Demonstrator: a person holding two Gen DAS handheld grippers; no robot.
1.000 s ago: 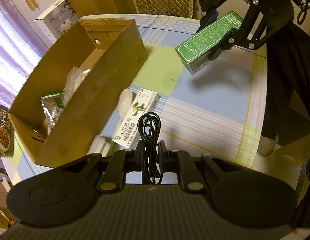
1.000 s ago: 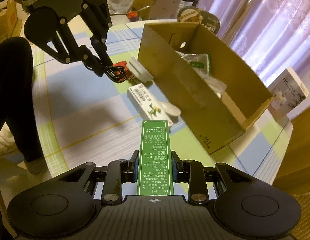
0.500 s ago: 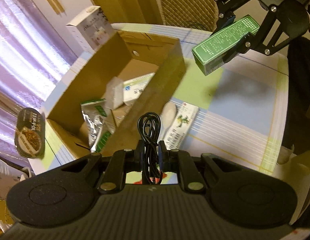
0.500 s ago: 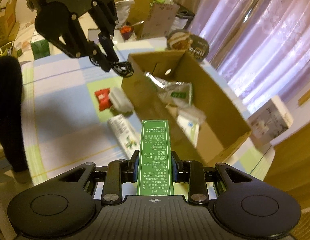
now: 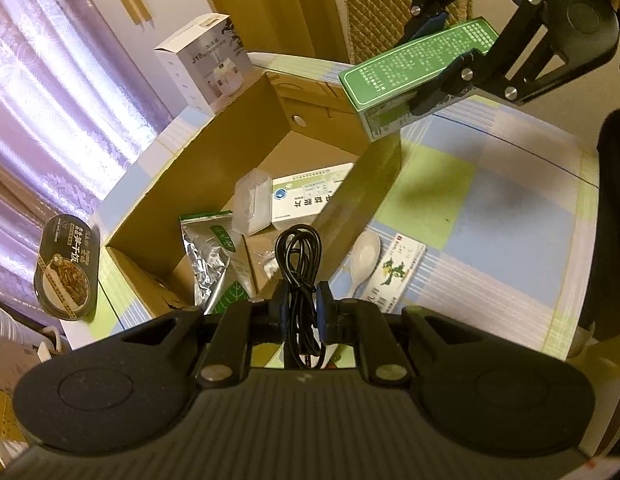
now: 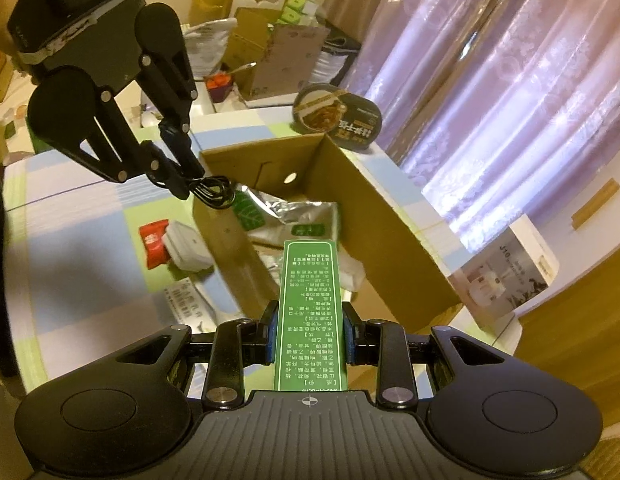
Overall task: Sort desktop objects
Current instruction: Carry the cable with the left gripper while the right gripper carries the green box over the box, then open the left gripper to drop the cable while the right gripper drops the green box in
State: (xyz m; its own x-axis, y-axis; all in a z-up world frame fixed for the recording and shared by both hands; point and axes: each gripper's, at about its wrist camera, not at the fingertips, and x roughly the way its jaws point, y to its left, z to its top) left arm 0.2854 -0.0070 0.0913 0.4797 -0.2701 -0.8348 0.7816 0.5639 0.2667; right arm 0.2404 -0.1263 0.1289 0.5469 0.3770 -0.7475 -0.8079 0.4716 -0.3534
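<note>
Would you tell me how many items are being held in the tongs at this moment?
2. The coiled black cable is pinched in the left tongs above the cardboard box's near wall; the green carton is clamped in the right tongs over the box.

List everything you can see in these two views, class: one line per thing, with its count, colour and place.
Carton: 1, brown, open, on the table.
Foil pouch: 1, silver and green, in the carton.
Clear case: 1, see-through, in the carton.
White box: 1, in the carton.
Spoon: 1, white, on the table beside the carton.
Flat box: 1, white, beside the spoon.
Red packet: 1, on the table.
Tub: 1, white, touching the red packet.
Bowl: 1, dark, at the table edge.
Appliance box: 1, white, behind the carton.
Table: 1, checked blue and green.
Cable: 1, black, in the left hand-held gripper.
Green box: 1, in the right hand-held gripper.
</note>
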